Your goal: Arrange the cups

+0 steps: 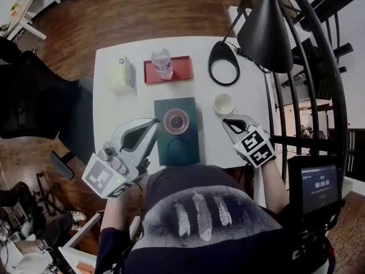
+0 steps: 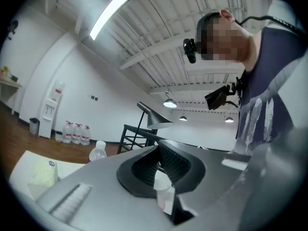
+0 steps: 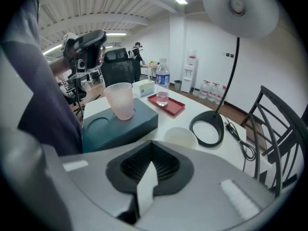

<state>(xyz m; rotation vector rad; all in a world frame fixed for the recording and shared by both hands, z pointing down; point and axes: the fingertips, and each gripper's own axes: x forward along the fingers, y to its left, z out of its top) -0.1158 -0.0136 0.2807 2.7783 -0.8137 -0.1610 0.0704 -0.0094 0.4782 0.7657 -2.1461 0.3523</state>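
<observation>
The left tool (image 1: 153, 121) is shut with nothing in it, held level above the surface's near left edge. The right tool (image 1: 227, 121) has its jaws together and is empty too. It tilts down over the near right part of the surface (image 1: 114, 110).

Between the tools lies a dark teal box (image 1: 191, 147) with two round recesses. The near recess (image 1: 180, 150) is empty. The pink cup (image 1: 176, 120) stands upright in the far one. The white cup (image 1: 223, 103) sits on the bare surface, right of the box and just ahead of the right tool.

One cup looks placed and the white one not yet. The next move probably falls to the right tool: open wide, close round the white cup's wall, then lift it across and set it down square in the near recess without knocking the pink cup.

Further back are a red tray (image 1: 182, 71) with a bottle (image 1: 162, 63) on it, a tissue box (image 1: 120, 76) to its left and a black lamp (image 1: 223, 63) to its right. Around the white surface there is wood floor (image 1: 142, 7), a black chair (image 1: 34, 96) at the left and a black rack (image 1: 319, 56) at the right.
</observation>
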